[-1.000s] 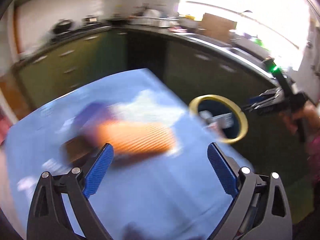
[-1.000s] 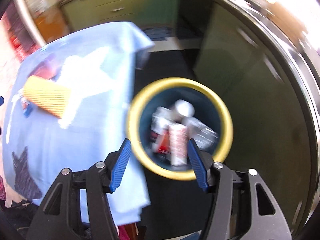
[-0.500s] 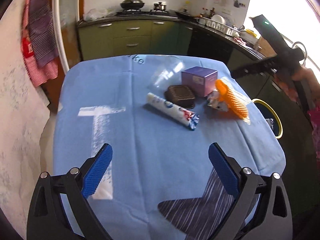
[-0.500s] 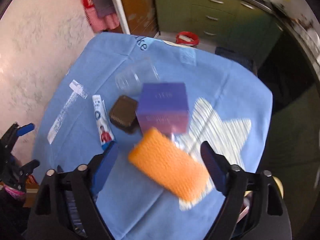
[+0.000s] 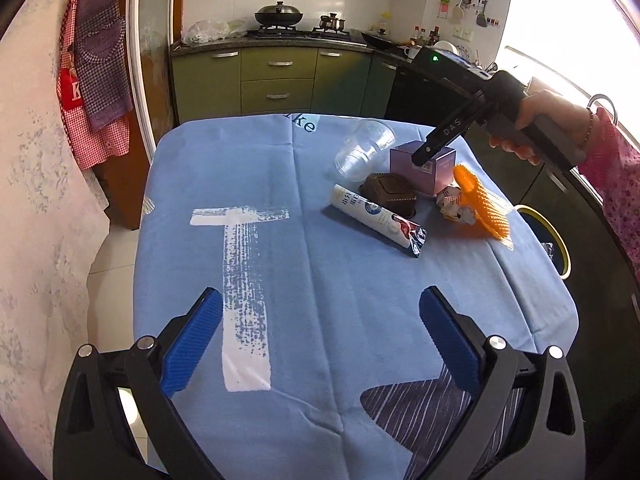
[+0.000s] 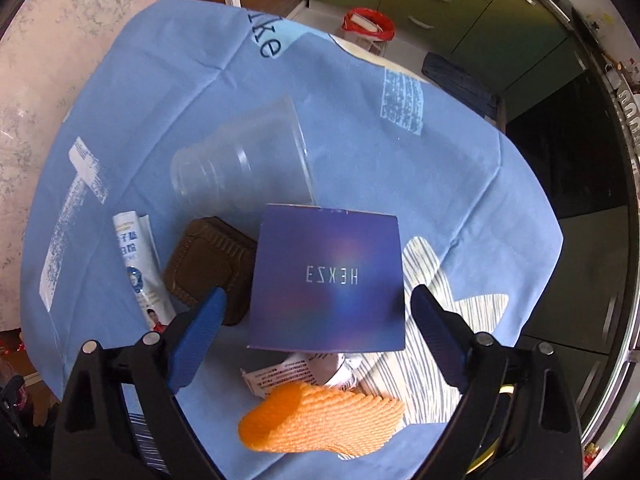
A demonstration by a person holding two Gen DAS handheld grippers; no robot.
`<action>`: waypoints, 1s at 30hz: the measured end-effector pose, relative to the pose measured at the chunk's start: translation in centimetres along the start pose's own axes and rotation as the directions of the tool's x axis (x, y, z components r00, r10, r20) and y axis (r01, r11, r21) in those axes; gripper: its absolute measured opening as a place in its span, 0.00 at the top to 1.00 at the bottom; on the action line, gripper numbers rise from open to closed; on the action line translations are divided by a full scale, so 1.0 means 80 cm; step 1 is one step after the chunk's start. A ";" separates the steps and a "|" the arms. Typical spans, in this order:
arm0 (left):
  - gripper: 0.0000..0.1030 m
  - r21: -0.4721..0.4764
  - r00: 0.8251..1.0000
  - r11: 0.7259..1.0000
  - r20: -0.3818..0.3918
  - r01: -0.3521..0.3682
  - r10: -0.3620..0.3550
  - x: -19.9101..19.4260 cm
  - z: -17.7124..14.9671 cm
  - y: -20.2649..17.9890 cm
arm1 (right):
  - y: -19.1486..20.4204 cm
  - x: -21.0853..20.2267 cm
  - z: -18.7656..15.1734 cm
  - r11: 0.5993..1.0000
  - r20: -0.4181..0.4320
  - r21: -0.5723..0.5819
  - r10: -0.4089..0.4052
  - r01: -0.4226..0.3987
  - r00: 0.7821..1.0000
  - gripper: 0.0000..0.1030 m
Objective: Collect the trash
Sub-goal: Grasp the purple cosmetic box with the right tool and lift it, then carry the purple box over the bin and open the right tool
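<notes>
Trash lies in a cluster on the blue tablecloth [image 5: 280, 200]: a purple box [image 6: 328, 276], a clear plastic cup [image 6: 244, 160] on its side, a brown tray [image 6: 208, 268], a white tube wrapper [image 6: 140, 268], a crumpled white packet [image 6: 304, 372] and an orange foam net [image 6: 324, 420]. My right gripper [image 6: 316, 312] points straight down over the purple box [image 5: 436, 176]. Its jaws are opening and the box sits between them untouched. My left gripper [image 5: 320, 316] hangs open over bare cloth at the near end, holding nothing.
A yellow-rimmed bin [image 5: 556, 240] stands on the floor off the table's right edge. A hand [image 5: 532, 120] holds the right gripper. Green cabinets [image 5: 276, 80] run behind. Aprons [image 5: 96, 64] hang at left. A red bag [image 6: 366, 24] lies on the floor beyond the table.
The right gripper swung from above the bin to above the purple box, its jaws widening. The left gripper swung back to face the table lengthwise and steadied.
</notes>
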State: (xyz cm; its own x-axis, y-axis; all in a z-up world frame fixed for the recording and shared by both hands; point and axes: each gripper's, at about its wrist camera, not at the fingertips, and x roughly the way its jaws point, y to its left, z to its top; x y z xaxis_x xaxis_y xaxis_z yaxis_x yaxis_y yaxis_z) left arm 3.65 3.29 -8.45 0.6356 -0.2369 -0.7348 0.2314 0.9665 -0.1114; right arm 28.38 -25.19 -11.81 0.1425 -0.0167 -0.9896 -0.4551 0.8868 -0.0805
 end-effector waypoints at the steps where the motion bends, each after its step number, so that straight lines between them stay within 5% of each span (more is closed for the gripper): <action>1: 0.05 0.001 1.000 1.000 -0.001 0.002 -0.002 0.001 0.001 0.001 | -0.001 0.005 0.000 1.000 -0.009 0.007 0.003 -0.003 1.000 0.14; 15: 0.05 0.004 0.999 1.000 -0.030 0.014 -0.014 0.024 0.009 -0.003 | -0.009 0.043 0.007 0.998 -0.021 0.045 0.044 -0.043 0.999 0.29; 30: 0.05 0.016 1.000 1.000 -0.017 0.007 -0.007 0.017 0.005 -0.005 | 0.032 -0.039 -0.037 1.000 0.136 0.005 -0.031 0.031 0.990 0.29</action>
State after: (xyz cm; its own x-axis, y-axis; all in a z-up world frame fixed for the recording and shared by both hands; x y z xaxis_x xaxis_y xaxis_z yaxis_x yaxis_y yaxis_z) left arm 4.75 2.52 -9.13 0.6212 -0.2420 -0.7454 0.2476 0.9630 -0.1063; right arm 24.13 -24.27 -9.25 0.2751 0.0187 -0.9612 -0.4460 0.8882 -0.1104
